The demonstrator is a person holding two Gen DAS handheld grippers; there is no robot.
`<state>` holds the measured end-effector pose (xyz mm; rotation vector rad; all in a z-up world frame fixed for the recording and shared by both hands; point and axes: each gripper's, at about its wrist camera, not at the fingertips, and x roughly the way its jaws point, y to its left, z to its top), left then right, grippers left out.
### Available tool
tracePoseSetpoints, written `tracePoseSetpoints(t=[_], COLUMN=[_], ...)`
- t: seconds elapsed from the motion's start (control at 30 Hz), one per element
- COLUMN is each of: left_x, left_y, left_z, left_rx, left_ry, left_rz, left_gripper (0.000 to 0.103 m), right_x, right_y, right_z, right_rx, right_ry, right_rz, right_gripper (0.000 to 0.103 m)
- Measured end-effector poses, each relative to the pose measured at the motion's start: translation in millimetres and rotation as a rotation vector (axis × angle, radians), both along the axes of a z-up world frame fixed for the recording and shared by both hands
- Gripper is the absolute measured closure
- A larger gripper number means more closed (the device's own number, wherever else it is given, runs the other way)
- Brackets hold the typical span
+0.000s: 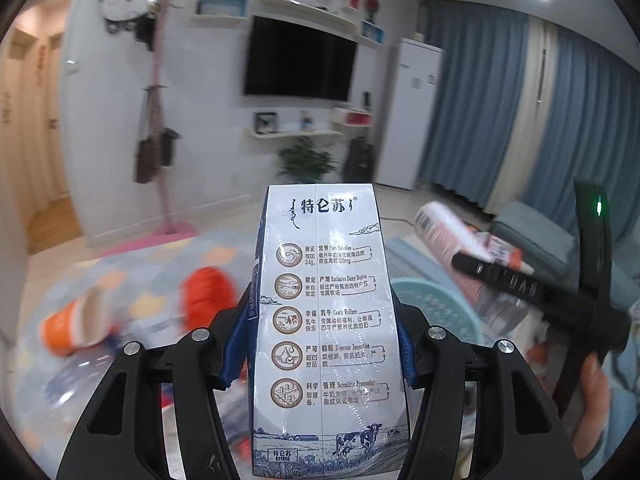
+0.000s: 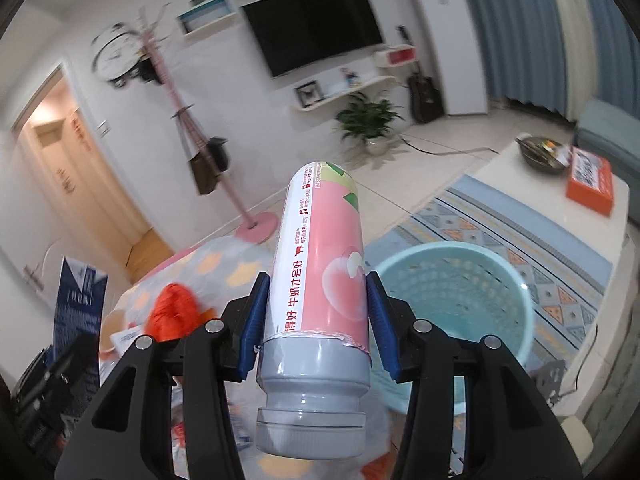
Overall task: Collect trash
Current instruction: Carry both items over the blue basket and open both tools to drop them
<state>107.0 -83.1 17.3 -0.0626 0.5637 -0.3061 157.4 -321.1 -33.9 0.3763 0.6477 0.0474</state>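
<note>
Basket (image 2: 452,312) beside gripped bottle (image 2: 320,280); blurred, perhaps orange cup (image 1: 76,326).

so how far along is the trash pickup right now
Nothing looks binned yet: what shows of the light blue basket appears empty. In hand: the left gripper clamps a milk carton, the right gripper a pink drink bottle beside the basket. Left: an orange-lidded cup, an orange lump and other blurred litter.
</note>
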Motion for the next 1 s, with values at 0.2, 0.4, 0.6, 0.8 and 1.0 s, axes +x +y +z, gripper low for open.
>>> tracePoseSetpoints(t=[0.2,0.4,0.6,0.8,1.0], left_x=[43.4,72.8,97.5,105.8,99.8], left_y=[-54.8,-110.1,-139.3,-151.8,-151.0], left_z=[-25.5,-65.5,-112.9,-134.4,-128.5], left_rx=[-0.012,0.055,0.108,0.138,0.131], left_ry=[0.09,0.177,0.302,0.36,0.34], left_rz=[-0.084,-0.153,-0.208,-0.236,-0.238], left_gripper=[0.047,0.047,0.047,0.046,0.036], right_x=[17.0,28.8,34.4,29.7,22.7], right_y=[-48.9,-78.1,-97.0,-107.3,-111.2], right_z=[-45.9,-100.6,-147.4,-161.4,-144.3], right_rx=[0.019,0.027,0.065,0.071,0.07], right_ry=[0.102,0.22,0.336,0.366,0.313], right_rz=[-0.106,-0.15,-0.181,-0.199,-0.198], right_gripper=[0.058,0.058,0.058,0.058,0.058])
